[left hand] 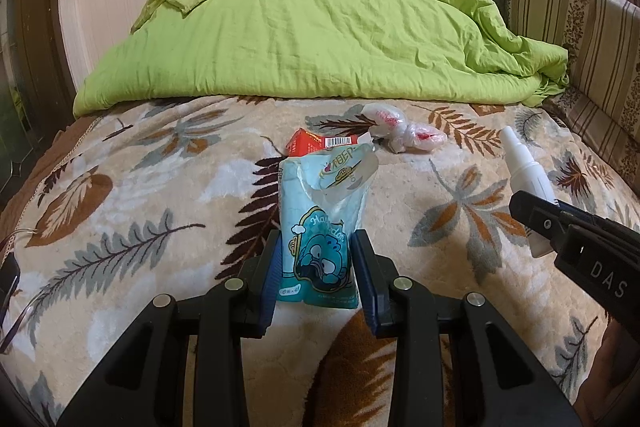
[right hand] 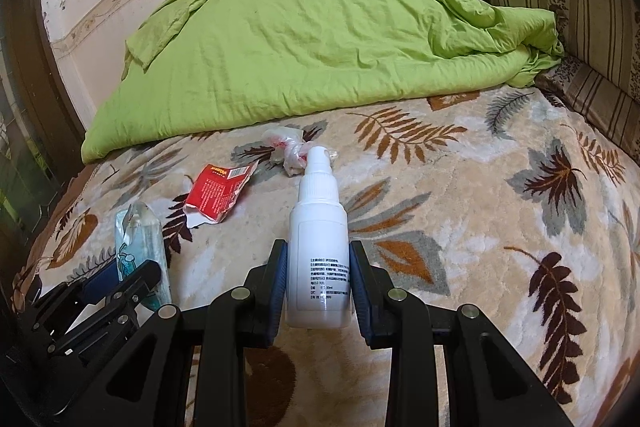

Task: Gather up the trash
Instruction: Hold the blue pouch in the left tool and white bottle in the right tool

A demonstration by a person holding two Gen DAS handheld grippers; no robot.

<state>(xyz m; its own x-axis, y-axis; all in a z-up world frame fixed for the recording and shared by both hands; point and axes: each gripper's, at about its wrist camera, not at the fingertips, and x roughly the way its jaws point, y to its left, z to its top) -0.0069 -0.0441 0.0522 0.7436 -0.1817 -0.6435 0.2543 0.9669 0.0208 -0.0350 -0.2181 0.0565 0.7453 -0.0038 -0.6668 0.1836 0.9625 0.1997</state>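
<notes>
Left wrist view: the left hand-held gripper [left hand: 318, 259] clamps a blue wipes packet [left hand: 324, 223] above the leaf-patterned bed [left hand: 140, 187]; a red wrapper [left hand: 308, 141] and crumpled plastic bag [left hand: 404, 133] lie just beyond.

Right wrist view: the right hand-held gripper [right hand: 319, 267] grips a white spray bottle [right hand: 319, 235], with a green quilt [right hand: 300, 39] at the far side.

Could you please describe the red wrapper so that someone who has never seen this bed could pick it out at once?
Start at the big green quilt heaped at the far end of the leaf-patterned blanket. In front of its near edge lie two loose scraps: the red wrapper and a crumpled clear plastic bag. The wrapper is flat, torn, bright red, with a white barcode.
</notes>
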